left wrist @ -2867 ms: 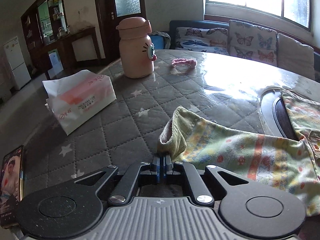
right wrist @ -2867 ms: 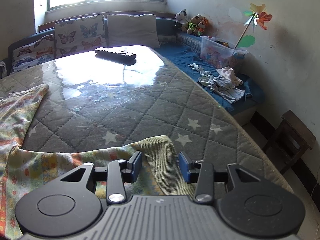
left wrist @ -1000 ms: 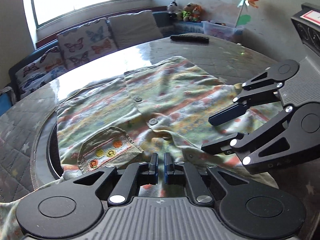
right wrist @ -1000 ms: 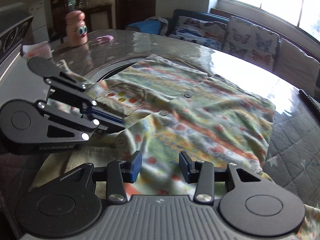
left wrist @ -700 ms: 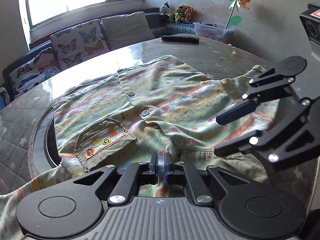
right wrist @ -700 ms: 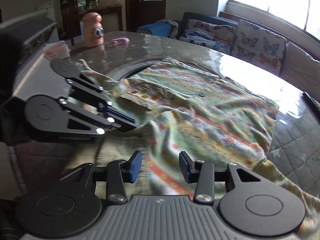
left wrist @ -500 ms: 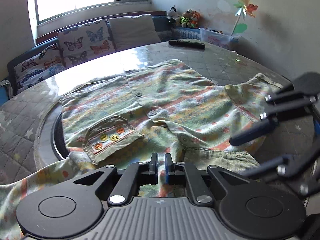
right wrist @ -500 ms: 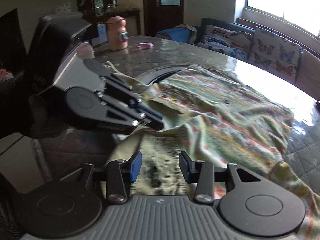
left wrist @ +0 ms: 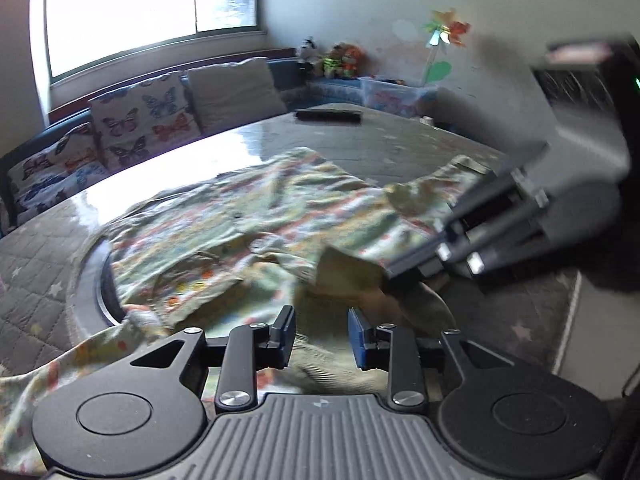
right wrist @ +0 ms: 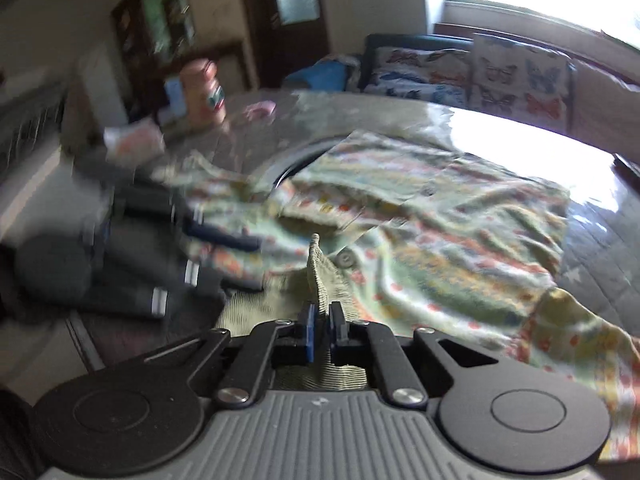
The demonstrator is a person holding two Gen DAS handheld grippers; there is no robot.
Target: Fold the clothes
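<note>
the patterned shirt (left wrist: 248, 216) lies spread over the middle of the round table (left wrist: 400, 148), one sleeve trailing to the lower left of the left wrist frame and the other running off the lower right of the right wrist frame. bare quilted tabletop shows left of the shirt and beyond it toward the remote (left wrist: 328, 115) at upper centre, and a strip of open table sits at the lower right near the edge.

the left gripper (left wrist: 321, 338) at bottom centre has its fingers well apart with nothing between them, the shirt's ribbed hem just below. the right gripper (right wrist: 321, 328) is pinched together on a ribbed fold of that hem, which stands up as a ridge between the pads.

both views are smeared by motion. in the left wrist frame the other gripper at right is a grey blur covering part of the hem. in the right wrist frame the pink bottle (right wrist: 202, 92) and tissue pack (right wrist: 134, 142) at upper left are hard to make out.
</note>
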